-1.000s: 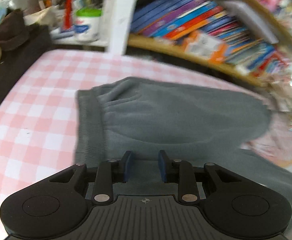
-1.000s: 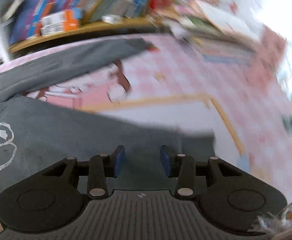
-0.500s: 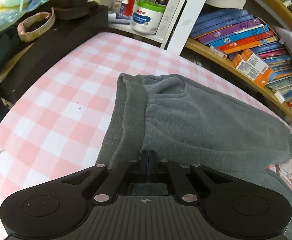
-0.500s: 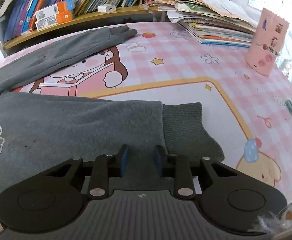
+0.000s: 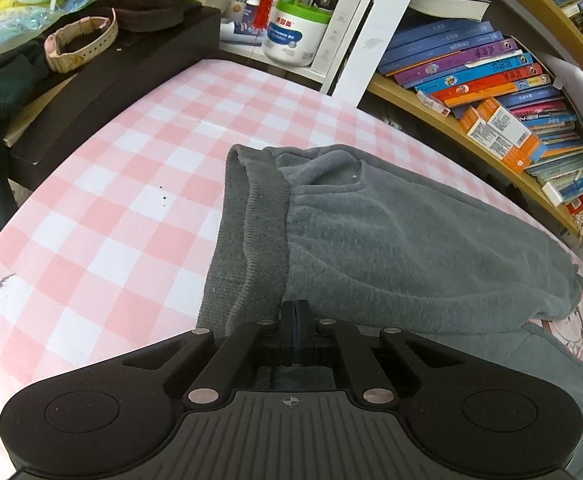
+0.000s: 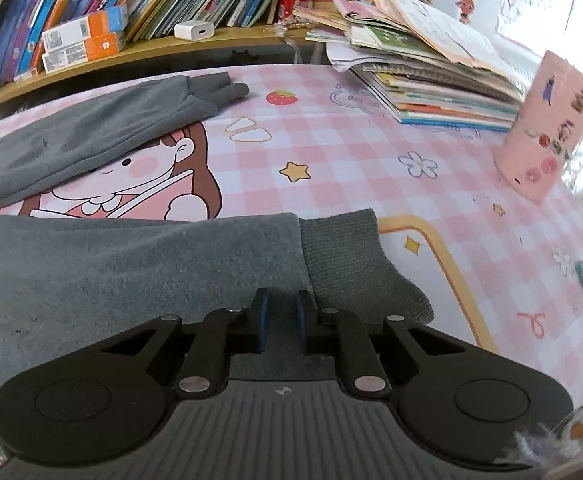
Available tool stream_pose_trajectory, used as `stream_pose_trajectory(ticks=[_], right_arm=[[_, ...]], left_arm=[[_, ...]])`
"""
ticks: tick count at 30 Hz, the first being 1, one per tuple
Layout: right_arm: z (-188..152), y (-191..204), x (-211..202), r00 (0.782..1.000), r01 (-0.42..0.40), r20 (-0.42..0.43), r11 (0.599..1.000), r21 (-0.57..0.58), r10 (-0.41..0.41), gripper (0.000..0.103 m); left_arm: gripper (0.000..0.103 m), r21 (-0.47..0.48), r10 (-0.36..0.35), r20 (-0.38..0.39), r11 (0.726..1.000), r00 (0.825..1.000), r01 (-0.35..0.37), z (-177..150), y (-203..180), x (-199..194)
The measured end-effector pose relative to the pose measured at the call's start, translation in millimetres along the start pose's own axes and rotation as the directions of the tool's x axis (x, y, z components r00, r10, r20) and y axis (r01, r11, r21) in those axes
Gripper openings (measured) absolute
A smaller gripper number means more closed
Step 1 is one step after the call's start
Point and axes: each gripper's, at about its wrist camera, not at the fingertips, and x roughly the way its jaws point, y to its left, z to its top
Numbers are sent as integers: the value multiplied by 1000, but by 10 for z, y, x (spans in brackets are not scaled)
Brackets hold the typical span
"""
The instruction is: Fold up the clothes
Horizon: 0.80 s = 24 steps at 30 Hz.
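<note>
Fingers of the left gripper (image 5: 296, 312) are pressed together with no gap showing between the blue pads, at the near edge of the grey sweatpants (image 5: 391, 240), just beside the ribbed waistband (image 5: 235, 240); whether fabric is pinched between them cannot be told from this view; the right gripper (image 6: 279, 312) has its blue-padded fingers a little apart, with grey fleece lying between and beneath them, close to the ribbed ankle cuff (image 6: 351, 260) of the near trouser leg; the sweatpants lie spread on a pink-and-white checked tablecloth (image 5: 111, 208), the waistband end toward the left side and the legs reaching rightward; in the right wrist view the far leg (image 6: 91, 136) lies apart from the near one, angled away toward the bookshelf (image 6: 151, 52), and its cuff rests near a printed strawberry (image 6: 281, 98); between the two legs the cloth shows a cartoon girl with brown hair (image 6: 151, 176); a stack of picture books (image 6: 431, 88) sits at the far right of the table, and a pink cup (image 6: 543, 140) with stickers stands just beside it; in the left wrist view, colourful books (image 5: 471, 76) fill the wooden shelf behind the table, and a white tub with a green lid (image 5: 295, 32) stands among pens at the back.
</note>
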Motion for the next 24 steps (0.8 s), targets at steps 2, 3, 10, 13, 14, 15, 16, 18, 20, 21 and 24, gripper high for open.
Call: stream_pose_trajectory(ticks=[2, 3, 10, 13, 14, 15, 16, 18, 20, 21, 24], right_arm=[[-13, 13, -5, 1000, 3, 4, 1000, -1, -3, 14], [-19, 11, -8, 1000, 2, 4, 1000, 2, -2, 14], [-57, 42, -44, 1000, -23, -1, 1000, -14, 23, 14], [-74, 54, -48, 1000, -20, 7, 1000, -19, 20, 14], [-77, 58, -48, 1000, -19, 8, 1000, -20, 19, 14], [-74, 61, -47, 1000, -16, 7, 1000, -21, 17, 14], [-72, 66, -46, 1000, -14, 6, 1000, -22, 14, 14], [-76, 80, -47, 1000, -7, 9, 1000, -20, 7, 14], [-83, 94, -50, 1000, 1, 13, 1000, -17, 0, 14], [-88, 102, -55, 1000, 3, 14, 1000, -18, -3, 14], [-96, 124, -87, 1000, 3, 17, 1000, -16, -2, 17]], left_arm=[[5, -27, -7, 2, 1000, 1000, 7, 6, 38, 2], [5, -40, -11, 2, 999, 1000, 11, 9, 58, 3], [5, -41, 25, 20, 999, 999, -24, -14, 91, -64], [5, -17, 16, 16, 1000, 1000, -15, -10, 91, -62], [5, -15, 10, 14, 1000, 1000, -10, -10, 94, -63], [5, -13, 5, 12, 1000, 1000, -5, -12, 99, -66], [5, -11, -1, 11, 1000, 1000, 1, -18, 105, -73], [5, -3, -8, 9, 1000, 1000, 8, -35, 105, -92], [5, 19, 8, 21, 1000, 1000, -8, -57, 68, -161], [6, 34, 24, 33, 999, 999, -25, -69, 34, -213], [19, 93, 33, 95, 995, 995, -42, -133, -102, -458]])
